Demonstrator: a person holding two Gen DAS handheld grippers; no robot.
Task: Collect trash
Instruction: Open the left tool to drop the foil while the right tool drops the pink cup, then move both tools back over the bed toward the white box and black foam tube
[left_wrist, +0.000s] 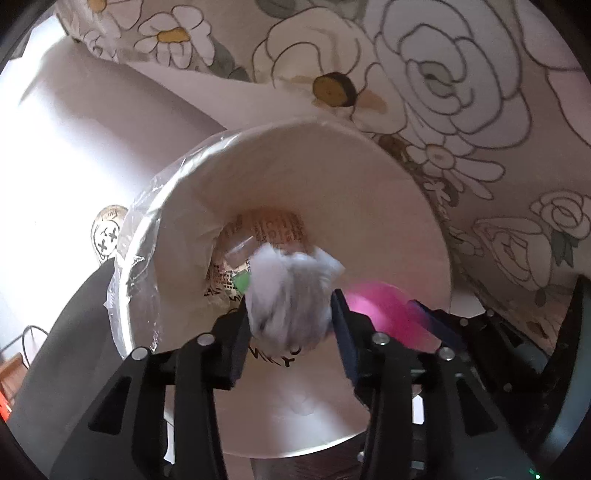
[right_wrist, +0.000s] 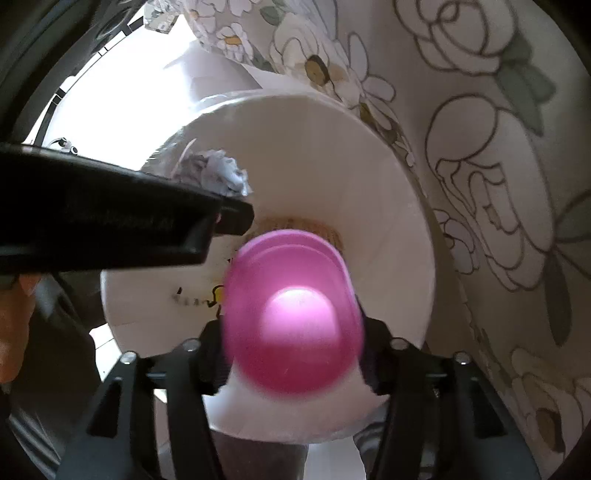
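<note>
A white trash bin with a clear plastic liner opens toward me; it also fills the right wrist view. Printed paper trash lies at its bottom. My left gripper is shut on a crumpled white paper wad held over the bin's mouth; the wad shows in the right wrist view. My right gripper is shut on a pink plastic cup over the same bin; the cup shows blurred in the left wrist view.
A floral sheet or cover hangs close on the right of the bin. A small round sticker-like object with a face lies on the bright floor at the left. The left gripper's black body crosses the right wrist view.
</note>
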